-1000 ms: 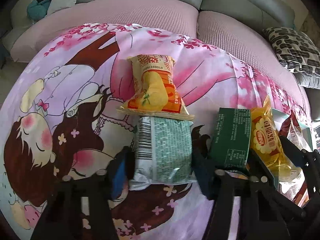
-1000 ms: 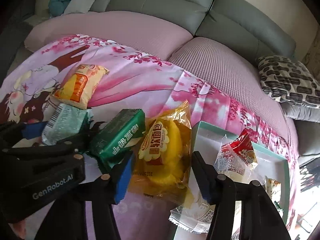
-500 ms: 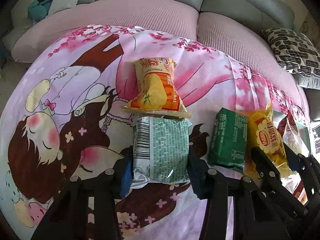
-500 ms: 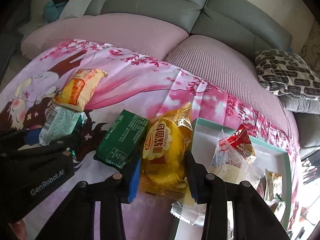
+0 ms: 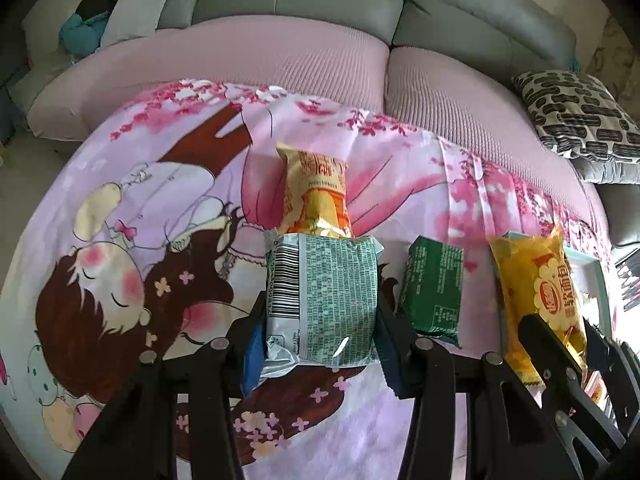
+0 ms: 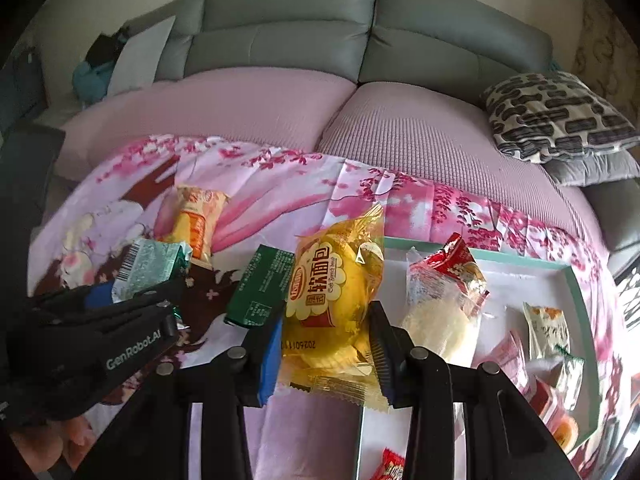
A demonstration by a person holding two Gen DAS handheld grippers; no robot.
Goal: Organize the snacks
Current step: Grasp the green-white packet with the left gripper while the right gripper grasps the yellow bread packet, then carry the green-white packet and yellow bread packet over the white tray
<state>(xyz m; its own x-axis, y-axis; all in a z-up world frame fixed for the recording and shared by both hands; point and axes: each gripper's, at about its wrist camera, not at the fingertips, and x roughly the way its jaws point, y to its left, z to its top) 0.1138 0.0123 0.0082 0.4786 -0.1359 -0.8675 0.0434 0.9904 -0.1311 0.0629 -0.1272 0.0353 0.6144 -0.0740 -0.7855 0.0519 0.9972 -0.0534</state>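
My left gripper (image 5: 320,344) is shut on a pale green snack packet (image 5: 322,300) and holds it just above the pink cartoon cloth (image 5: 120,240). My right gripper (image 6: 326,354) is shut on a yellow soft-bread bag (image 6: 334,300), lifted off the cloth beside the tray; the bag also shows in the left wrist view (image 5: 536,292). A dark green packet (image 5: 432,292) lies between the two on the cloth. An orange-yellow bag (image 5: 316,192) lies behind the pale green packet.
A white tray with a teal rim (image 6: 576,292) on the right holds a red-and-clear bread bag (image 6: 444,292) and several small snacks. A grey sofa with pink cushions (image 6: 260,108) stands behind. A patterned pillow (image 6: 552,116) lies at the far right.
Both grippers closed on their packets and lifted them off the cloth. The yellow bag rose and moved away from the dark green packet.
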